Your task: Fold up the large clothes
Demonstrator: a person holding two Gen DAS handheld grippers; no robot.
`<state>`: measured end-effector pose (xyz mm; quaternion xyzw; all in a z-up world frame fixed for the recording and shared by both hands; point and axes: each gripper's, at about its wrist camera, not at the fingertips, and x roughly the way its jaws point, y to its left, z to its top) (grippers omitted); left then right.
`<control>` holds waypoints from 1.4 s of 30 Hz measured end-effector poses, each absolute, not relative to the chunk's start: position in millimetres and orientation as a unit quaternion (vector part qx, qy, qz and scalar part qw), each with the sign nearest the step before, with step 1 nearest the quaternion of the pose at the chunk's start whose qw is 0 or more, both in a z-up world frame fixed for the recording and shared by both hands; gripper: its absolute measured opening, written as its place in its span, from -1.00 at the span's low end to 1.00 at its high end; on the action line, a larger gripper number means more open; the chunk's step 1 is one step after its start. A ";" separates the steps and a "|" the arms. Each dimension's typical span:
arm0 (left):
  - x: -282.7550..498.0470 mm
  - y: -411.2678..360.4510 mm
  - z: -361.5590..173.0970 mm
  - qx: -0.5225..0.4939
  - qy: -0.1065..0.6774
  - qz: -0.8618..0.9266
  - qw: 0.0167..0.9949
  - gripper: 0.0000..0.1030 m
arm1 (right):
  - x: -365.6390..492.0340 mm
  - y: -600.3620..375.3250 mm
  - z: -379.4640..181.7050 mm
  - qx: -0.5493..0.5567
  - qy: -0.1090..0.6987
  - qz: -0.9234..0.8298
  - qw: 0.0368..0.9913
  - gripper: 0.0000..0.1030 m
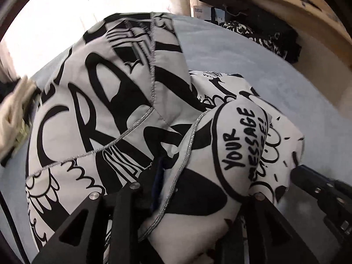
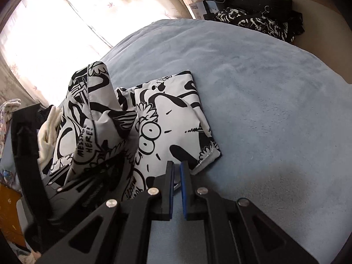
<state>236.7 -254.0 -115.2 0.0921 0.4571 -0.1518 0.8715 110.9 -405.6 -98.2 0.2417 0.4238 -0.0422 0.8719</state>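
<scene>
Printed garment [image 2: 171,118] laid on the blue bed [image 2: 275,110], one part lifted and bunched in the clenched left tongs [image 1: 184,198], folded part lying flat just ahead of the right tongs [image 2: 176,169], nearly closed, nothing visibly gripped.

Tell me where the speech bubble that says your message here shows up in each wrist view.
Left wrist: the speech bubble sits lower right of centre, on the printed garment draped over the left hand-held gripper.
Right wrist: the bubble is left of centre, on the lifted fold.
Shared landmark: the black-and-white clothes pile beyond the blue bedspread, upper right.
</scene>
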 end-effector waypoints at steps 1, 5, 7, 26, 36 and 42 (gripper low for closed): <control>236.7 -247.7 -112.2 0.072 0.467 -0.159 0.867 -0.44 | 110.7 -407.5 -98.0 0.242 0.421 -0.040 0.873 -0.89; 240.4 -225.6 -104.2 0.036 0.502 -0.182 0.845 0.22 | 106.8 -402.9 -90.8 0.236 0.416 -0.033 0.878 -0.89; 233.6 -221.7 -101.0 0.027 0.504 -0.180 0.844 0.57 | 104.5 -400.7 -86.0 0.237 0.411 -0.027 0.880 -0.89; 191.5 -61.2 -48.4 -0.110 0.433 -0.086 0.890 0.60 | 156.3 -359.4 -47.4 0.188 0.434 0.153 0.867 -0.10; 207.3 -28.9 -105.7 -0.188 0.464 -0.100 0.860 0.49 | 222.9 -353.5 -112.9 0.176 0.584 0.228 0.759 -0.10; 210.9 -39.5 -108.1 -0.177 0.462 -0.111 0.862 0.47 | 226.5 -347.7 -120.9 0.189 0.568 0.232 0.766 -0.59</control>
